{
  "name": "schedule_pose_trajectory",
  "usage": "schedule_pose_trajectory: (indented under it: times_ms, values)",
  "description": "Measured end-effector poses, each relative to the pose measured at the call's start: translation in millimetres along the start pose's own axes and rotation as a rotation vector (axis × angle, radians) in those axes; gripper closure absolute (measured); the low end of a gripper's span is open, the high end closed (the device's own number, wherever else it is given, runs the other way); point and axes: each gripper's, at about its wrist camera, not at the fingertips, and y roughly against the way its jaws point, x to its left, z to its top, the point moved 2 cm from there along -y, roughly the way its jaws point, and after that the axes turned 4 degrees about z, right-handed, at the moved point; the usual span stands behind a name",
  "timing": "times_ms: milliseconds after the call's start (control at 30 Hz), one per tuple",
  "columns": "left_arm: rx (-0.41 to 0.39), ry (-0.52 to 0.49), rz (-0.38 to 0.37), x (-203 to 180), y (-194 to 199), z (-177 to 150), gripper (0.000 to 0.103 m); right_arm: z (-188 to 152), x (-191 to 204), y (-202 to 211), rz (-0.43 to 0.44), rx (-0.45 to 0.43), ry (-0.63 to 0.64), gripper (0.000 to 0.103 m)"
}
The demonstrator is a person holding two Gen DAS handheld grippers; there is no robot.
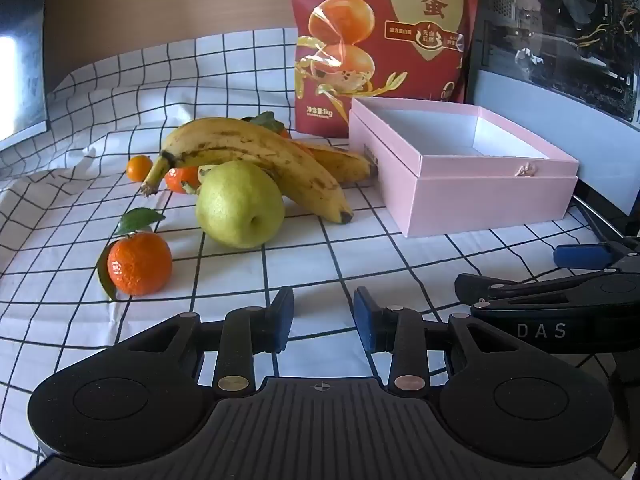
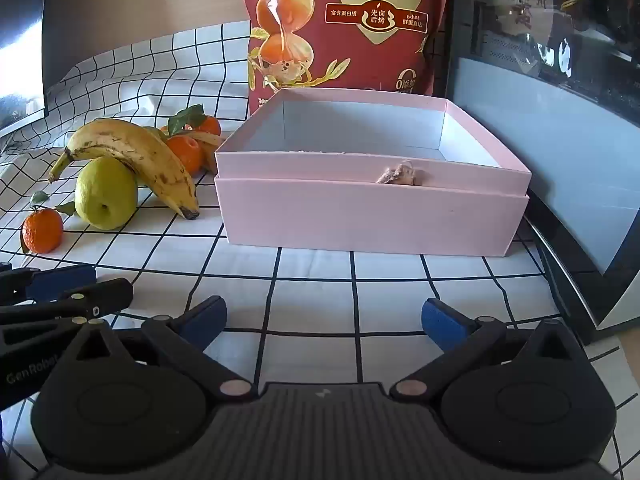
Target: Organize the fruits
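Note:
On the checked cloth lies a fruit pile: a spotted banana [image 1: 256, 156] resting over a green pear [image 1: 240, 204], a second banana [image 1: 340, 160] behind, a leafy tangerine [image 1: 140, 262] in front and smaller tangerines [image 1: 139, 167] behind. To their right stands an open pink box [image 1: 480, 196], with nothing in it. My left gripper [image 1: 323, 300] hovers low in front of the pear, its jaws a narrow gap apart and nothing between them. My right gripper [image 2: 323, 308] faces the pink box [image 2: 360, 216] with its jaws wide open and bare. The pear [image 2: 106, 194] and banana [image 2: 136, 148] lie to its left.
A tall red snack bag [image 1: 380, 40] stands behind the box. A dark glass-sided computer case [image 2: 560, 80] lines the right side, close to the box. A dark monitor [image 1: 20, 60] sits at far left. The cloth [image 1: 120, 80] is rumpled at the back left.

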Motion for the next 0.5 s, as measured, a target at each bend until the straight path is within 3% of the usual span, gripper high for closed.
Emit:
schedule_pose_trajectory:
  times_ms: [500]
  values:
    - [0.001,0.006,-0.004,0.1,0.0,0.1,0.065,0.2,-0.4,0.2,0.000,0.000,0.000,0.000]
